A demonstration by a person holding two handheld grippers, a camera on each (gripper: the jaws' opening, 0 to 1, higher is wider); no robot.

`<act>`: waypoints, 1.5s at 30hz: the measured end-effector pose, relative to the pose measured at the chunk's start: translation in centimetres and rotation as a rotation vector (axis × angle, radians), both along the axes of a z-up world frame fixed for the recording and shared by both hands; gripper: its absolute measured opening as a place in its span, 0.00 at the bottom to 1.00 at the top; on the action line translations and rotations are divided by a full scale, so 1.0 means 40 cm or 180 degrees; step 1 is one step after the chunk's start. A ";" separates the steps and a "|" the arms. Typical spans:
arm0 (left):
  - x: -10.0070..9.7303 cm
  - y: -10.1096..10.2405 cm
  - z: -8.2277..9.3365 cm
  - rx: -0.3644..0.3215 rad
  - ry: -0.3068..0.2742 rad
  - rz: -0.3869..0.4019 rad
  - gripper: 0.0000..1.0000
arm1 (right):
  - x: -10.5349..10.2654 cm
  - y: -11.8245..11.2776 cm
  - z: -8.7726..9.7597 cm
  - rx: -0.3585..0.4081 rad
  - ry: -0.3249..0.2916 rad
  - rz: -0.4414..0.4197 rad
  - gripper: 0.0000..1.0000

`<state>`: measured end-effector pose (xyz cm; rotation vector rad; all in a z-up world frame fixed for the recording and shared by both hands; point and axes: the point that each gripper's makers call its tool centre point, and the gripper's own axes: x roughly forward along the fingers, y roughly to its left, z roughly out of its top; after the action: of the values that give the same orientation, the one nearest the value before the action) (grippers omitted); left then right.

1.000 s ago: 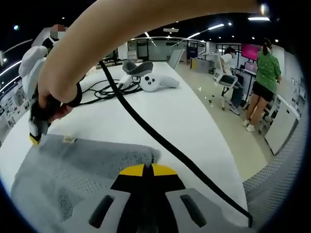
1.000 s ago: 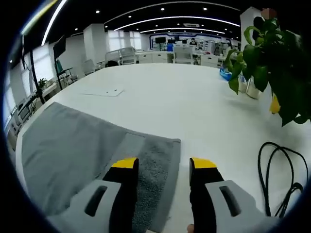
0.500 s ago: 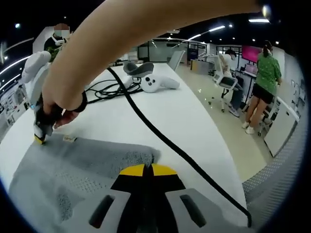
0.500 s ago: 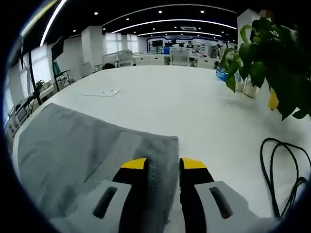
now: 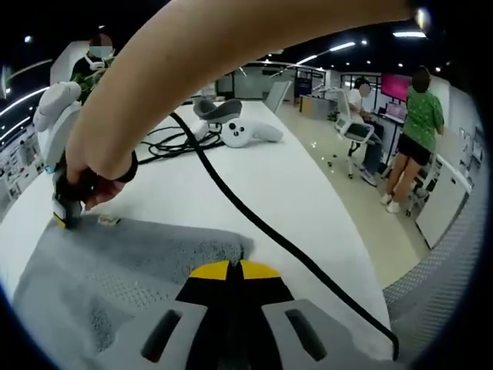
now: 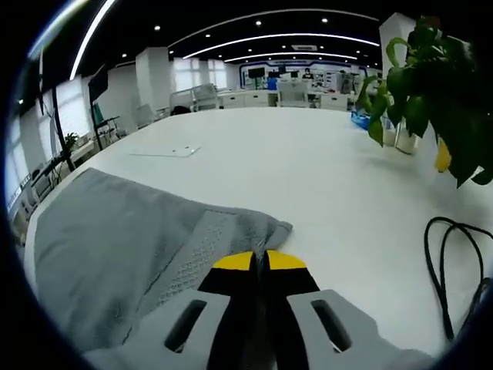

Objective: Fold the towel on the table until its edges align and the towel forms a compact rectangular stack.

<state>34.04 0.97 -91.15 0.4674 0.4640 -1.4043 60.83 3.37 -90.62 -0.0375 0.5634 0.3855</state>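
On the white desk [image 6: 308, 177] lies the grey towel [image 6: 108, 239], spread flat with one short edge toward each tool. Left tool [image 5: 233, 269]: jaws pressed together on the towel's near corner, cloth rumpled just ahead of the yellow tips. Right tool [image 6: 259, 260]: jaws pinched together on the opposite corner, which puckers upward at the tips; in the left gripper view this same tool [image 5: 60, 208] stands tip-down at the towel's far corner, held by the person's hand [image 5: 92, 181]

Towel edges: far long edge runs straight across the desk in the right gripper view; small white tag [image 5: 108, 220] sits at the edge beside the right tool

Open room: wide bare desk surface beyond the towel. Black cable [image 5: 254, 223] runs from the hand diagonally across the desk past the towel's corner; coiled cables [image 5: 166, 142] and white controllers [image 5: 246, 132] lie well apart. Potted plant [image 6: 435, 85] and a cable loop [image 6: 454, 262] lie off to one side, clear of the towel. Flat sheet [image 6: 164, 152] lies beyond the far edge
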 end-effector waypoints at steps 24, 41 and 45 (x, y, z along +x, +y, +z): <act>0.005 0.020 0.002 -0.0128 0.0598 0.0184 0.02 | 0.009 0.004 0.009 0.0313 -0.0006 -0.0248 0.02; 0.014 0.087 0.126 -0.0211 0.0158 0.0173 0.02 | -0.038 0.063 0.161 0.0870 0.0018 -0.0087 0.02; 0.018 0.108 0.155 -0.0280 0.0131 0.0254 0.02 | -0.043 0.076 0.210 0.0936 -0.0043 -0.0069 0.02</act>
<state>34.78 5.30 -84.96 0.3459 0.4475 -1.3536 59.11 6.40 -82.21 0.2483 0.4887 0.4433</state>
